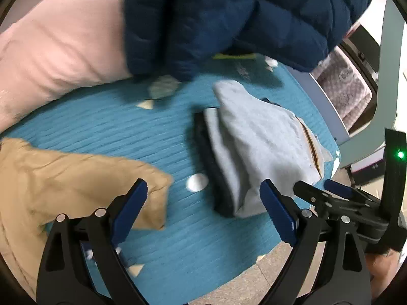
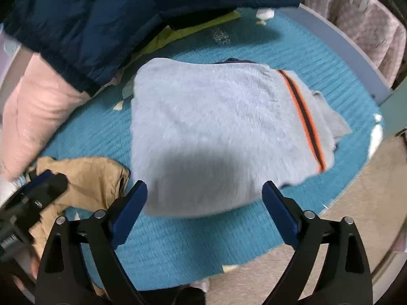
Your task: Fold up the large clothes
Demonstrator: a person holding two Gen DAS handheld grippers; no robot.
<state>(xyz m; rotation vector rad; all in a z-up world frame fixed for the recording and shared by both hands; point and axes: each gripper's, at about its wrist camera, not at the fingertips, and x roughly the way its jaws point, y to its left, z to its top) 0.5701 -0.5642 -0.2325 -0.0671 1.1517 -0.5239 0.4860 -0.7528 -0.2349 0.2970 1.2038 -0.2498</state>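
Over on the left a tan garment [image 1: 76, 185] lies crumpled and unfolded at the edge of the teal bedspread [image 1: 114, 127], with a pink quilted piece [image 1: 61, 40] behind it and a dark blue padded jacket [image 1: 216, 17] heaped at the back. These look like what is left to do. Toward the right sits the pale blue sweater [image 2: 211, 137], folded into a thick, squarish bundle with an orange and dark stripe along one side; I'd judge that one finished. The left gripper [image 1: 204, 199] hangs over bare bedspread between the tan garment and the sweater, jaws spread wide, nothing between them. The right gripper [image 2: 204, 199] hovers above the sweater's near edge, likewise spread wide and empty, its pads clear of the cloth.
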